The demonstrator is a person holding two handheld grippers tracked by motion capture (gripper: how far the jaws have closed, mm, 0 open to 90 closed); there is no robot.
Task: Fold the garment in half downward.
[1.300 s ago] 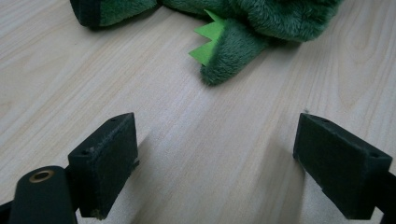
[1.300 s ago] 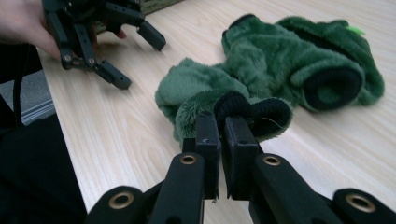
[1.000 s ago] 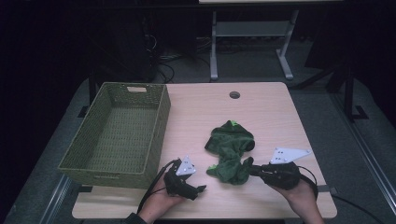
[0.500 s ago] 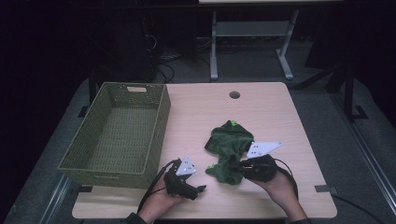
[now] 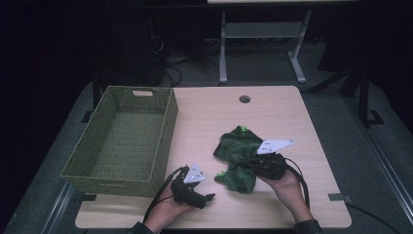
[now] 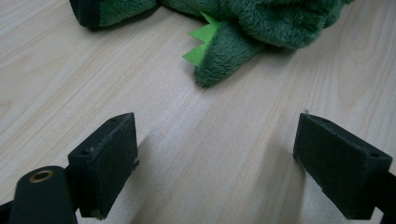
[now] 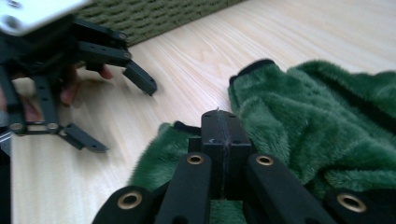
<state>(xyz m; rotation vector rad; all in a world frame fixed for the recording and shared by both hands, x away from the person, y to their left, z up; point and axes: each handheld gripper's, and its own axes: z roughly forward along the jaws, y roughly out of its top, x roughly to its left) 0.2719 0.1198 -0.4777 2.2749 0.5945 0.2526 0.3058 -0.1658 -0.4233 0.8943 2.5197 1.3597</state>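
Note:
A crumpled green plush garment [image 5: 237, 146] with bright green spikes lies on the wooden table [image 5: 277, 114], right of centre. My right gripper [image 5: 245, 165] rests on its near right part and points left. Its jaws have just been closing, and in the right gripper view [image 7: 219, 122] the pads meet flush over the plush [image 7: 327, 116] with no cloth visible between them. My left gripper [image 5: 208, 191] sits near the table's front edge, left of the plush. It stands open [image 6: 217, 163] on bare wood, with a spiked plush limb [image 6: 219, 56] a short way ahead of it.
A green woven basket [image 5: 168, 122] stands on the left part of the table, and the inside I can see is bare. A round cable hole [image 5: 244, 99] sits near the far edge. A dark floor and a table frame lie beyond.
My right gripper has slid left from the table's right side onto the plush, bunching it slightly. The left gripper has stayed put.

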